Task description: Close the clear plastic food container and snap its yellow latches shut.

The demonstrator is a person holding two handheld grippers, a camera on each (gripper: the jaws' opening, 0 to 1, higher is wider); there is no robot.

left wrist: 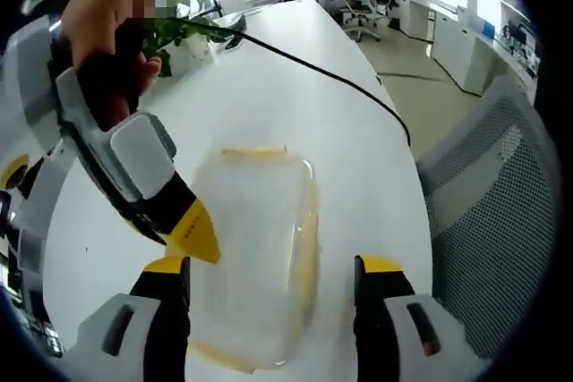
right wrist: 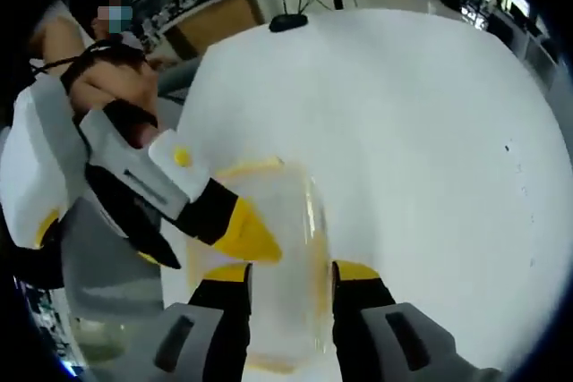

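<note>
Both tools spread round container (left wrist: 260, 257), lid on; left gripper view adds cable (left wrist: 331, 78).

Honestly I'm not seeing any readable text anywhere here. No labels, brand names, numbers or signs are showing up in either the left gripper view or the right gripper view, everything's too blurry or plain.
</note>
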